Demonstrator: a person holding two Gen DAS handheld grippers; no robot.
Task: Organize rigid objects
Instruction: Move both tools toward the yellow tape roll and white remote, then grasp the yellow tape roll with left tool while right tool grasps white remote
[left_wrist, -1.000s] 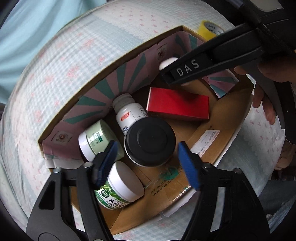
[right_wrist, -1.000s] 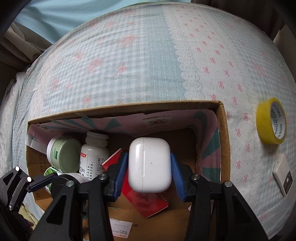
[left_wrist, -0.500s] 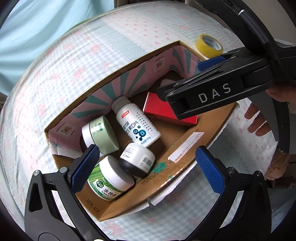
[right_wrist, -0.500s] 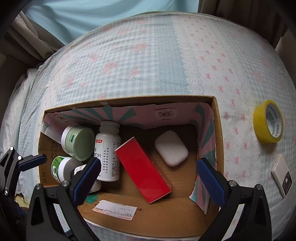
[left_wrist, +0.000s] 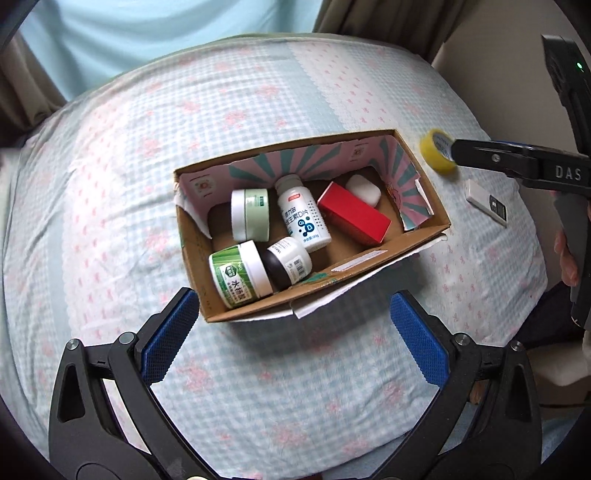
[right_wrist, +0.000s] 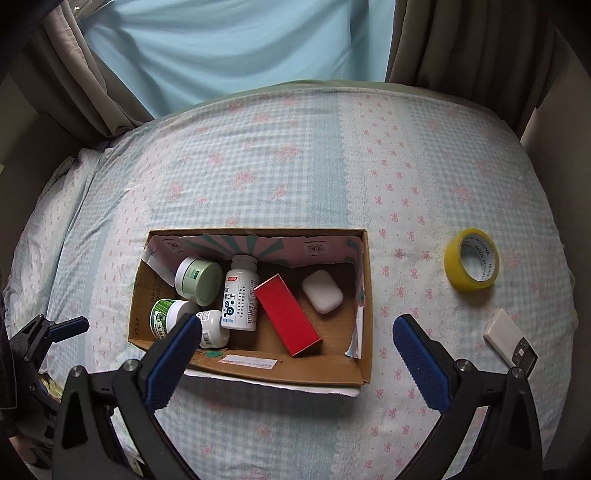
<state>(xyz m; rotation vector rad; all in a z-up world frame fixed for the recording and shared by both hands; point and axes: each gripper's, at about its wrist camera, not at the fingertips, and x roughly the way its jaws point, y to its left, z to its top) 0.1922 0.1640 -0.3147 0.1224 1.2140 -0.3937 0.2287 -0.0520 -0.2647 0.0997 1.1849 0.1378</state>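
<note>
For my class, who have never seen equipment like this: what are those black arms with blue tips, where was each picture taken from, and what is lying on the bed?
No robot here: a person holds a hand-held gripper in each hand, with a camera looking along its two blue-padded fingers. One view is from the left gripper, the other from the right gripper. Both are open and hold nothing. On the bedspread sits a cardboard box containing jars, a white bottle, a red box and a white case. Outside it lie a yellow tape roll and a small white device.
</note>
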